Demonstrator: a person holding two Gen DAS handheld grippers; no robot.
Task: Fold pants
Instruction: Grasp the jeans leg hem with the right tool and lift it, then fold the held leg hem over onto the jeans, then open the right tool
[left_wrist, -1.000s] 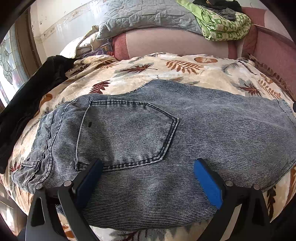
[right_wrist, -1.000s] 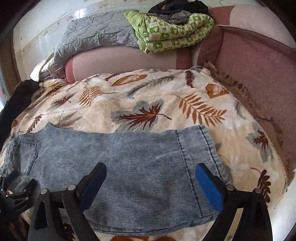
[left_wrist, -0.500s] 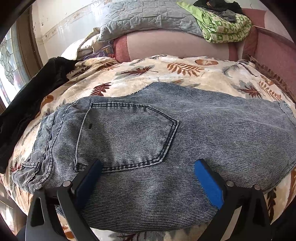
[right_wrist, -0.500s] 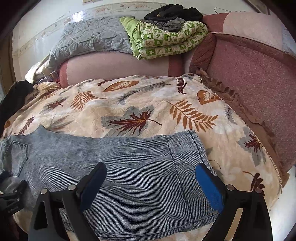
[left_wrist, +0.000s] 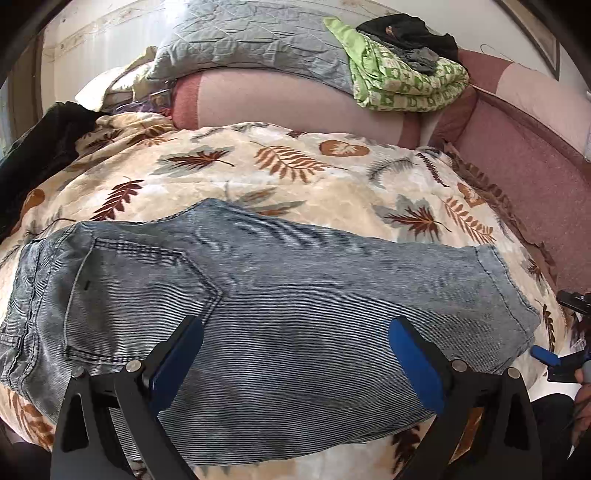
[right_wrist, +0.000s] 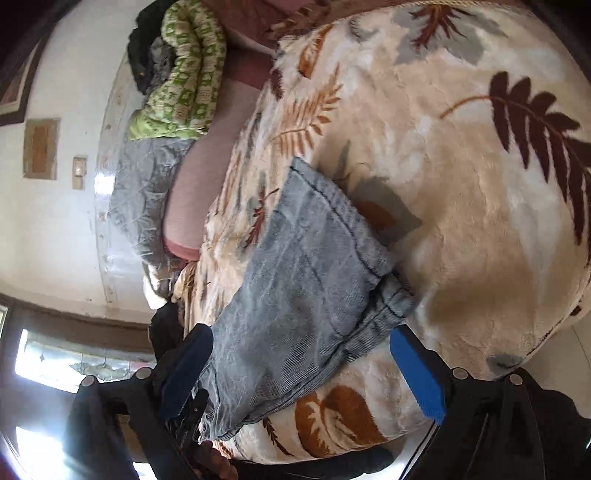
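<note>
on the leaf-print blanket (left_wrist: 332, 192) lie unlabelled pants (left_wrist: 295, 295); both grippers' jaws gape.

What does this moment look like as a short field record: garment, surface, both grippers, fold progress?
garment: grey-blue jeans, laid flat, already halved lengthwise, back pocket up
surface: leaf-print blanket on a bed
left gripper: open, over the jeans' near edge beside the pocket, holding nothing
right gripper: open, rolled sideways at the hem end, not closed on cloth
background: green quilt on the headboard cushion
fold progress: crosswise fold not yet made
</note>
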